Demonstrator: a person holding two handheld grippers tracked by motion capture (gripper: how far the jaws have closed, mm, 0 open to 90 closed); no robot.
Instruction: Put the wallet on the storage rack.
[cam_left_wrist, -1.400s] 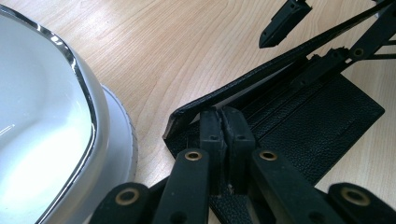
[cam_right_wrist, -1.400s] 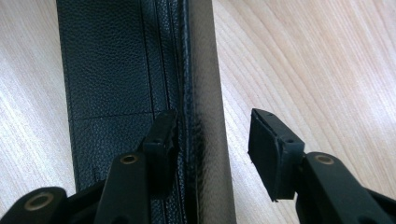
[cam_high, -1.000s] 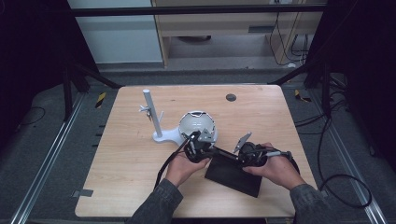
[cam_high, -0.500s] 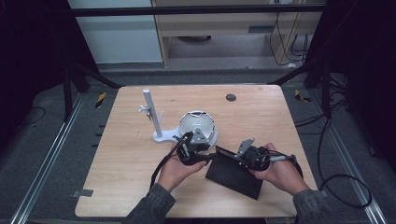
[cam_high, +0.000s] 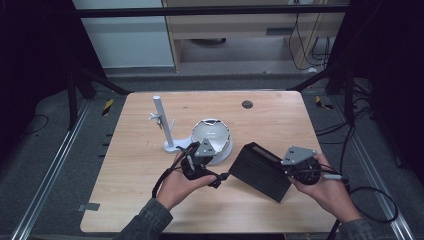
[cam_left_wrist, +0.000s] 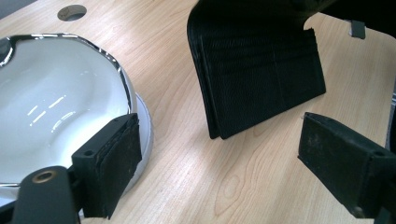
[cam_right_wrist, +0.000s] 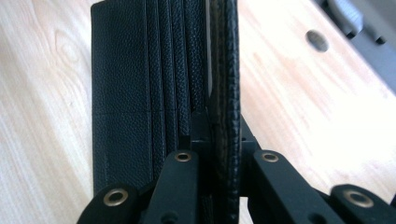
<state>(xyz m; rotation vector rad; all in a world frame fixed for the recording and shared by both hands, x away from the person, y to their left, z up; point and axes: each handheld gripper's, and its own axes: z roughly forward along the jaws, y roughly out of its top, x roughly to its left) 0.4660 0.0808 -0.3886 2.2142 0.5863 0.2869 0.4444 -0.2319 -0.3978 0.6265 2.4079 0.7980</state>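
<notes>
My right gripper (cam_high: 280, 167) pinches one flap of the black wallet (cam_high: 260, 171); my left gripper (cam_high: 222, 176), jaws just opening, stands spread and empty.

dim surroundings, table (cam_high: 150, 200) evenly lit; glare on bowl (cam_left_wrist: 51, 98); near gripper parts blurred.

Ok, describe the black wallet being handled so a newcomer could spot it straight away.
On the wooden table, look at the near right part, beside the white and chrome bowl. The black wallet is lifted there, one flap clamped in the right tool. It is the flat black folding thing with stitched card slots; the bowl is round and shiny, the white stand upright.
</notes>
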